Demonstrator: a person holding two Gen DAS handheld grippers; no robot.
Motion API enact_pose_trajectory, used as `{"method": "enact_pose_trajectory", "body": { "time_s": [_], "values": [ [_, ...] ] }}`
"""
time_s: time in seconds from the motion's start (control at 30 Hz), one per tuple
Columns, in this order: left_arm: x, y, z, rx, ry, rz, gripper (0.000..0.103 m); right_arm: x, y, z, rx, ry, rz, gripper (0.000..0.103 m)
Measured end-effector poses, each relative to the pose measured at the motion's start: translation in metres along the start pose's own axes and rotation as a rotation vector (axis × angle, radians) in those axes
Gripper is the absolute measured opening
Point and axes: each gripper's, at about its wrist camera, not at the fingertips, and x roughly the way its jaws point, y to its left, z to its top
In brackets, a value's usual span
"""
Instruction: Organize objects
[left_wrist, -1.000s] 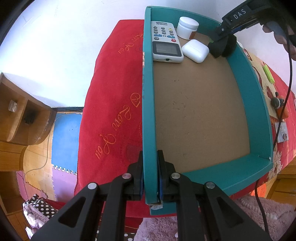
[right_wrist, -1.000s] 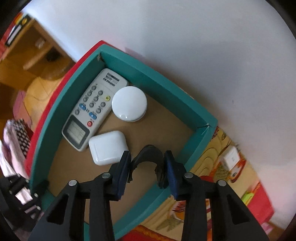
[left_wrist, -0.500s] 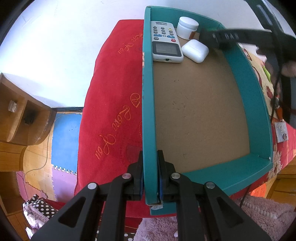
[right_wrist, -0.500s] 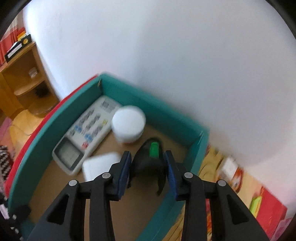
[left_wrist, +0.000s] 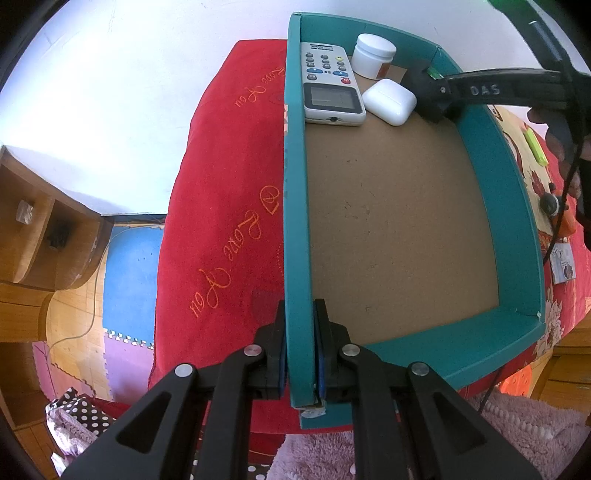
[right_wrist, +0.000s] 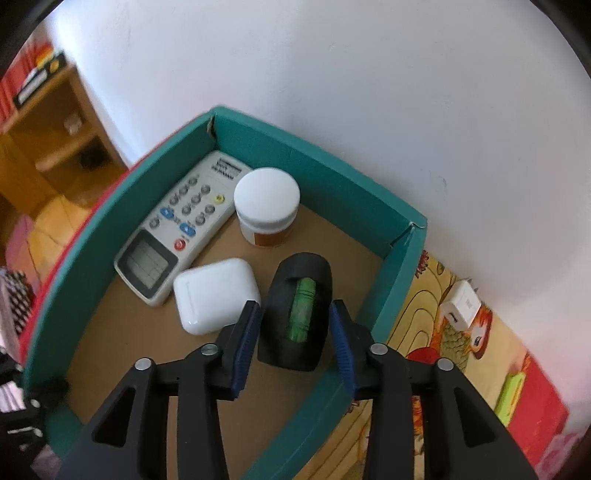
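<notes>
Here the left tool (left_wrist: 299, 347) was clamped tight on the near side wall of the teal tray (left_wrist: 293, 206), one pad on the outer face of the wall and one on the inner. The tray lay on a red blanket (left_wrist: 221, 206) with orange script stitched into it, and its floor was plain brown board.

At the far end of the tray, against the corner by the white wall, lay a white remote control (right_wrist: 177, 229) with its display facing up. Just beside it stood a white jar (right_wrist: 266, 210) with a round lid and an orange-brown label. A white earbud case (right_wrist: 216, 295) lay in front of the jar, touching or nearly touching the remote's display end.

The right tool (right_wrist: 293, 341) pointed down into the same corner. Between its blue pads sat a black tape dispenser (right_wrist: 297, 314) with a green roll showing in its slot, resting on the tray floor just beside the earbud case. The pads stood a little clear of the dispenser on both sides, so the tool was parted around it without gripping it.

Outside the tray, on a patterned yellow cloth, lay a white charger plug (right_wrist: 460, 304), and further along a lime-green object (right_wrist: 511, 395), too blurred to identify.
</notes>
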Motion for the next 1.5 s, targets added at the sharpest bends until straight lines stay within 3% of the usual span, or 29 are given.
{"method": "enact_pose_trajectory", "body": {
  "time_s": [0.27,0.57,0.67,0.93,1.1,1.5],
  "values": [
    [0.001,0.000,0.000,0.000,0.000,0.000,0.009,0.010,-0.001,0.013,-0.012,-0.038,-0.111,0.037],
    [0.001,0.000,0.000,0.000,0.000,-0.001,0.009,0.011,-0.005,0.020,-0.003,-0.057,-0.110,0.037],
    [0.001,0.000,0.000,0.000,-0.001,0.000,0.009,0.001,-0.014,0.013,0.035,-0.070,-0.081,0.043],
    [0.003,-0.001,0.000,0.000,-0.003,-0.005,0.009,-0.050,-0.035,-0.024,0.102,-0.150,-0.019,0.045],
    [0.003,0.000,0.001,-0.002,-0.006,-0.007,0.009,-0.081,-0.046,-0.064,0.186,-0.176,-0.002,0.046],
    [0.001,0.001,0.000,0.011,-0.003,-0.008,0.009,-0.101,-0.082,-0.154,0.427,-0.115,-0.046,0.048]
  ]
}}
